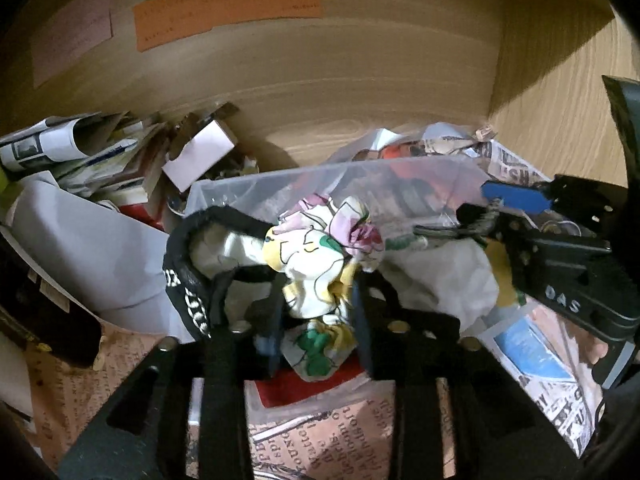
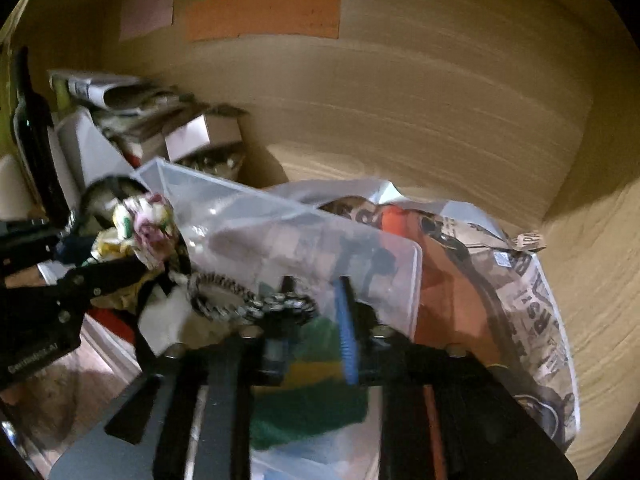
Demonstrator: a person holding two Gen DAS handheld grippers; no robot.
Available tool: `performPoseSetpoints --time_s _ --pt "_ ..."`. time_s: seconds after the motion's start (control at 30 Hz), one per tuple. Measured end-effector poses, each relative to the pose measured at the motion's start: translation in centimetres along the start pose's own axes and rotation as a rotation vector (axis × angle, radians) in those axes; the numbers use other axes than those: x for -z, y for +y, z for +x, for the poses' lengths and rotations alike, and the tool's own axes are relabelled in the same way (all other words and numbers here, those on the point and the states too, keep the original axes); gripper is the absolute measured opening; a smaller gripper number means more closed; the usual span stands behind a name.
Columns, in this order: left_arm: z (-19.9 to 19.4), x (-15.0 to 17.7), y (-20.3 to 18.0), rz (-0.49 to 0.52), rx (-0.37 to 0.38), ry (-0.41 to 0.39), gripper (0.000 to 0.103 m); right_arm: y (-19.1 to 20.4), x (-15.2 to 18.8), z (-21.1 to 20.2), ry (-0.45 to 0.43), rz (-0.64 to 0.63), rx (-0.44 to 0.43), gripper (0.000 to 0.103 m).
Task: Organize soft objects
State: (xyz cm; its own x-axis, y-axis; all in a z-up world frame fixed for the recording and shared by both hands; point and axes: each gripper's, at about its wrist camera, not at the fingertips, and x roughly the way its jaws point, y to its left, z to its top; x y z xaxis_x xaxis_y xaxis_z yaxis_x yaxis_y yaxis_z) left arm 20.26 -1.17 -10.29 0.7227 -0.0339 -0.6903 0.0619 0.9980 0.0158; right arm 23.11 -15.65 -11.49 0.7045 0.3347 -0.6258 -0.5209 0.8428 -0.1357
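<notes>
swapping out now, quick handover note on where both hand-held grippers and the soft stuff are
Left hand-held gripper: shut on the floral cloth, bunched and lifted in front of the clear plastic bin.
Right hand-held gripper: at the bin's near edge, fingers around a black-and-white patterned strap; grip unclear through blur.
A green and yellow soft item lies below the right gripper. A black-trimmed white fabric piece sits beside the floral cloth.
Done: floral cloth picked up.
Left: place it, then sort the remaining fabrics.

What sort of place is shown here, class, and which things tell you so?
Probably the inside of a wooden cupboard or shelf used for household storage. Wood-grain back panel with coloured paper labels, a clear plastic bin, and piled newspapers and boxes.
</notes>
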Motion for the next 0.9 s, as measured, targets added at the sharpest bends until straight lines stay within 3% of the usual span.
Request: performPoseSetpoints --time_s 0.03,0.1,0.27,0.4,0.53,0.7,0.77,0.9 --pt "-0.1 0.1 0.1 0.000 0.002 -0.001 0.047 0.0 0.2 -0.3 -0.005 -0.009 0.007 0.047" --pt "-0.5 0.5 0.0 0.003 0.010 -0.010 0.051 0.1 0.6 -1.0 -0.020 -0.028 0.020 0.055" --pt "-2.6 0.9 -0.3 0.006 0.011 -0.049 0.062 -0.2 0.8 -2.4 -0.037 -0.028 -0.002 0.057" --pt "-5.3 0.7 -0.2 -0.016 0.011 -0.119 0.062 -0.4 0.6 -4.7 -0.090 0.003 -0.047 0.057" --pt "-8.3 0.3 0.3 -0.043 0.010 -0.200 0.064 -0.5 0.1 -8.1 -0.192 0.032 -0.072 0.070" --pt "-12.3 -0.2 0.8 -0.071 0.015 -0.314 0.070 -0.3 -0.5 -12.4 -0.320 0.053 -0.093 0.075" --pt "-13.9 -0.1 0.7 -0.072 0.009 -0.359 0.074 -0.3 -0.7 -13.9 -0.368 0.065 -0.105 0.081" --pt "-16.5 0.2 0.8 -0.086 0.011 -0.440 0.085 -0.1 -0.7 -16.0 -0.435 0.085 -0.133 0.083"
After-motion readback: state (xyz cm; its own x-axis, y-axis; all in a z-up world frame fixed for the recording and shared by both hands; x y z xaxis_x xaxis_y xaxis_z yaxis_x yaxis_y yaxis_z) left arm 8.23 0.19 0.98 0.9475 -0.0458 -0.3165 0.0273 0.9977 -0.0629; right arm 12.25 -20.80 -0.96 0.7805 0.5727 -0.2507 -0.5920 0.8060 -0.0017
